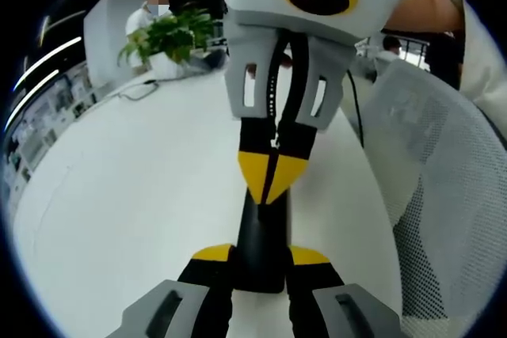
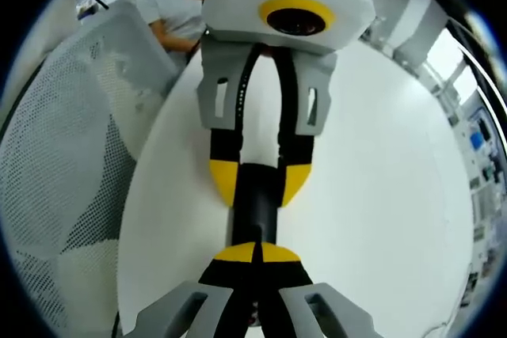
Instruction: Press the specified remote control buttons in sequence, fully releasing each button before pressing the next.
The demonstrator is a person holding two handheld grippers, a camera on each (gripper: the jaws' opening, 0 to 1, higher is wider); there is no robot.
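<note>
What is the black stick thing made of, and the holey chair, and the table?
The remote control looks like smooth black plastic with a dull sheen, though no buttons show to confirm it. The chair back looks like white woven mesh; tiny holes cover it. The table seems a hard, matte white top, likely laminate; I can't be sure.

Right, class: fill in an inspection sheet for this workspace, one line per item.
Surface: white table, mostly bare.
Job's things: black remote, standing up off the table.
Clutter: potted plant at the far edge.
Grippers: left gripper clamps the remote's sides; right gripper shut, tips against the remote.
Cables: black cable near the plant.
Surroundings: white mesh chair; a person behind the plant.
</note>
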